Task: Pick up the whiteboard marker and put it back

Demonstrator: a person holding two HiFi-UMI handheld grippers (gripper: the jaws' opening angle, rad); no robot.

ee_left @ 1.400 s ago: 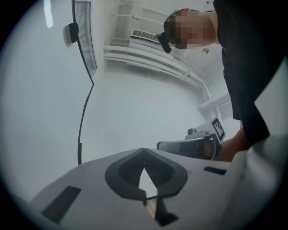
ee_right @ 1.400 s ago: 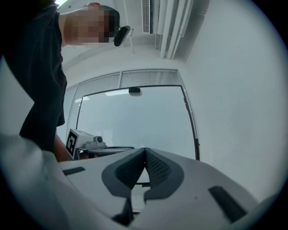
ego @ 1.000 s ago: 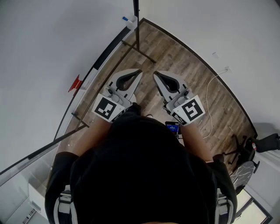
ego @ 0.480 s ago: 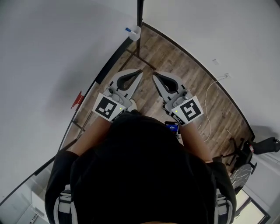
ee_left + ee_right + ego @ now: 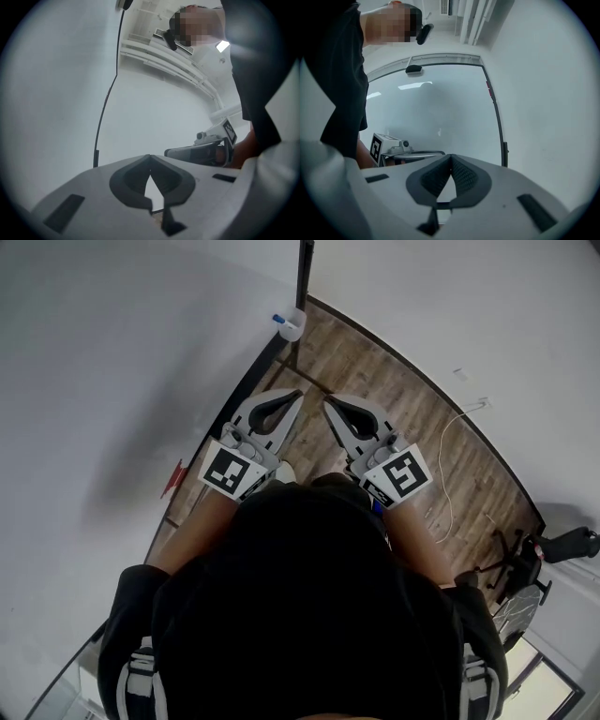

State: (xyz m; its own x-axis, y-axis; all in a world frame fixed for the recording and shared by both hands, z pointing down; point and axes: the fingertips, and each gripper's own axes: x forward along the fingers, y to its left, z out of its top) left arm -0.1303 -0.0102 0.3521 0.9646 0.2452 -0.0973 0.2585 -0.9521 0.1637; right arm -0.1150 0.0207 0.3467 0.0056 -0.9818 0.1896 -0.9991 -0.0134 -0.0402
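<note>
A blue-capped marker (image 5: 279, 320) sticks out of a small white holder (image 5: 292, 327) at the far end of the whiteboard's (image 5: 103, 381) black lower edge. Both grippers are held side by side ahead of the person, over the wooden floor and short of the holder. My left gripper (image 5: 298, 394) is shut with nothing in it; its tips meet in the left gripper view (image 5: 150, 157). My right gripper (image 5: 327, 401) is also shut and empty, tips touching (image 5: 451, 156). Each gripper view faces the pale whiteboard surface and shows the other gripper at its side.
A small red thing (image 5: 172, 478) sits on the whiteboard's lower rail, left of the left hand. A black pole (image 5: 306, 268) rises by the holder. A white cable (image 5: 448, 446) lies on the floor at the right, and a black chair (image 5: 544, 554) stands at the far right.
The holder with the marker and the red thing have slid down the head view, nearer to the person. Both grippers stayed shut and side by side.
</note>
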